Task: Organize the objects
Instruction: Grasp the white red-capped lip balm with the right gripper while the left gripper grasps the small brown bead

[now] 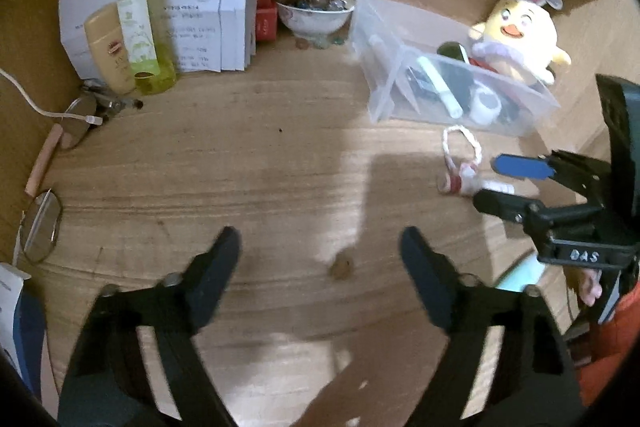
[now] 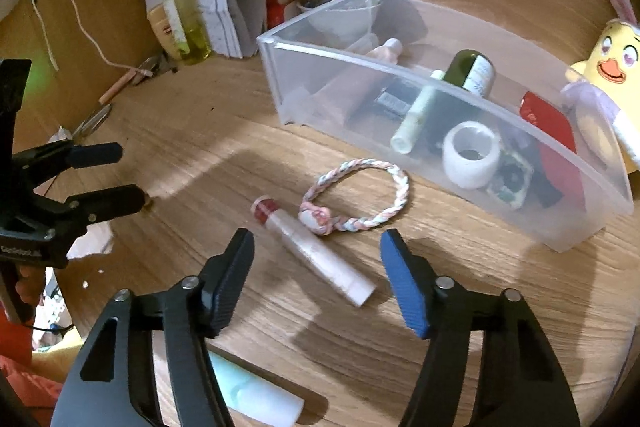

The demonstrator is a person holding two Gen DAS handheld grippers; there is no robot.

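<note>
Right gripper [image 2: 316, 279] is hovering spread over the pink tube [image 2: 316, 251], pads not touching; braided ring [image 2: 360, 193] lying just beside; clear bin [image 2: 440, 131] sitting behind; left gripper [image 1: 320, 259] is hanging spread above bare desk [image 1: 260, 167].

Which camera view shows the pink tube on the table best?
The right wrist view. There the pink tube lies whole and near, just ahead of the right hand-held gripper, with its red cap visible beside the rope ring. In the left wrist view the tube is far, blurred and partly hidden behind that gripper.
</note>
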